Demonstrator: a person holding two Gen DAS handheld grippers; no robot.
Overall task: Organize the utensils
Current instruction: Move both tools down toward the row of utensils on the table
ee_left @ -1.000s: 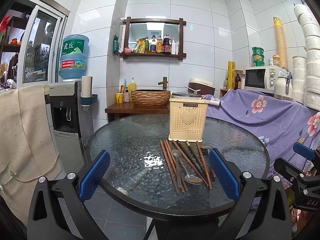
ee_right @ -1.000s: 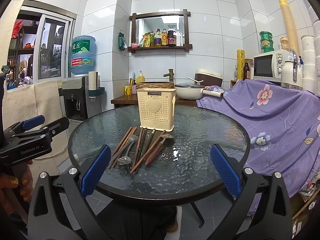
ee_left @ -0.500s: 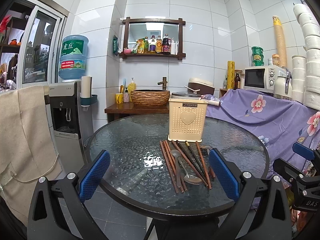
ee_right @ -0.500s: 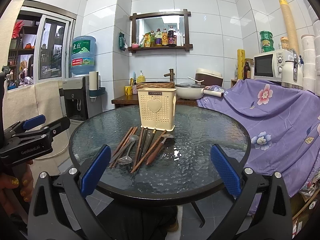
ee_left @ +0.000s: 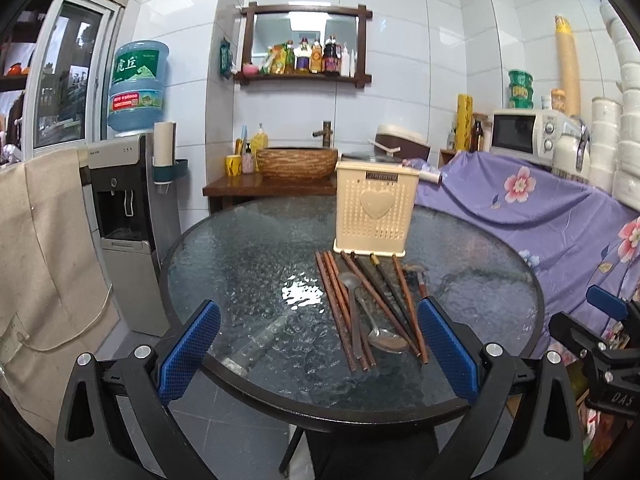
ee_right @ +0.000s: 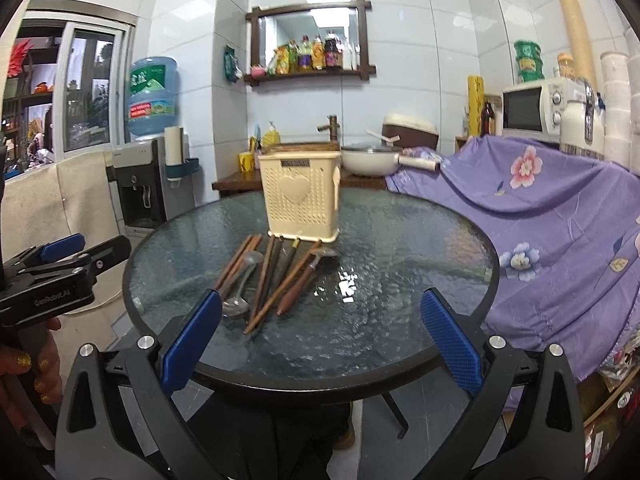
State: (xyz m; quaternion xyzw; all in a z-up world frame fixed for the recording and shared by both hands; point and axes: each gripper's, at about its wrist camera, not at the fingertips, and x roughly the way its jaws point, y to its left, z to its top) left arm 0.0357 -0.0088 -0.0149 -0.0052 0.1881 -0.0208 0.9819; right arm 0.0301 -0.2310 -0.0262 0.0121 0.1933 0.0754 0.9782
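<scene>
A cream perforated utensil holder [ee_left: 376, 210] with a heart stands upright on the round glass table [ee_left: 240, 264]; it also shows in the right wrist view [ee_right: 300, 204]. In front of it lie several brown chopsticks [ee_left: 340, 308], metal spoons [ee_left: 386, 340] and a wooden-handled utensil [ee_right: 300, 288]. My left gripper [ee_left: 318, 354] is open and empty at the table's near edge. My right gripper [ee_right: 320, 342] is open and empty, also at the near edge. Each gripper shows at the side of the other's view.
A purple flowered cloth [ee_left: 540, 216] covers furniture right of the table. A water dispenser [ee_left: 128, 208] stands at the left. A wooden counter with a woven basin [ee_left: 296, 162] is behind the table. A microwave [ee_left: 528, 136] sits at the back right.
The right gripper has moved closer to the table and a little right. The left gripper has barely moved. Nothing on the table has moved.
</scene>
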